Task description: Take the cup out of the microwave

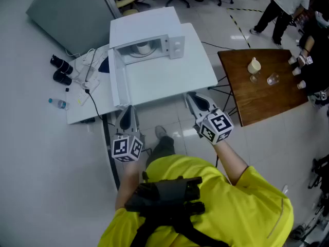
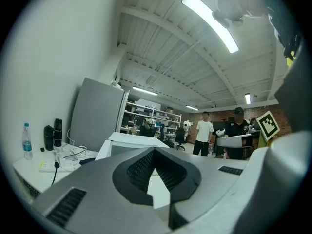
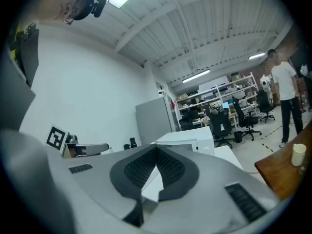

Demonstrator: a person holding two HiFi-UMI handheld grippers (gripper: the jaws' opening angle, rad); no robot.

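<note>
Overhead, cup: we see it pale and round inside the open cavity of the microwave, well apart from both tools.
Overhead, door: swung out along the left part of the white table.
Overhead, left gripper: we hold it just off the table's near edge, below the end of the door.
Overhead, right gripper: we hold it at the same near edge, further right, with a wooden table beyond it on the right.
Left gripper view, tongs: pressed together tip to tip, with nothing between the pads.
Left gripper view, surroundings: the microwave stands straight ahead past the tips. A water bottle stands at the far left of the table, and a grey cabinet rises behind.
Right gripper view, tongs: pressed together at the tips, pinching nothing.
Right gripper view, surroundings: the microwave sits ahead, slightly right of the tips. We cannot make out the cup from here.
</note>
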